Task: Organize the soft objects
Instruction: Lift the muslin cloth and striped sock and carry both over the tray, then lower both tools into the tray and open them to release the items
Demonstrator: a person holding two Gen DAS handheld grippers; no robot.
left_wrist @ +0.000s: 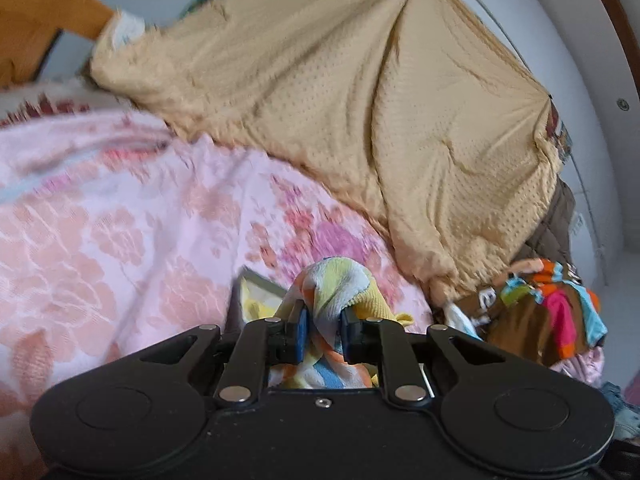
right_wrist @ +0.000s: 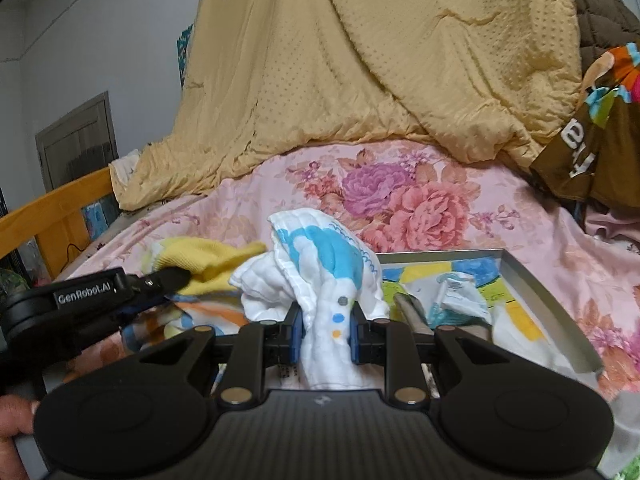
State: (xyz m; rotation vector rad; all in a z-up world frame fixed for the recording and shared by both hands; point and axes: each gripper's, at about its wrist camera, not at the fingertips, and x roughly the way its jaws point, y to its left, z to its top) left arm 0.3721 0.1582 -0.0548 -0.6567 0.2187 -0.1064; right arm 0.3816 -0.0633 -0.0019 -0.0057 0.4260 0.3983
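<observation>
Grippers both clamped: left gripper [left_wrist: 323, 330] on the striped cloth [left_wrist: 340, 284], right gripper [right_wrist: 326, 334] on the white cloth [right_wrist: 320, 264], best lowered fully inside the tray [right_wrist: 536, 284] before letting go.

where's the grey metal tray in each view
Left wrist: only a corner of the grey metal tray shows, low centre, left of the left gripper's striped cloth.
Right wrist: low right, on the pink floral bedspread.
Shared landmark: the tan dotted quilt draped behind.
</observation>
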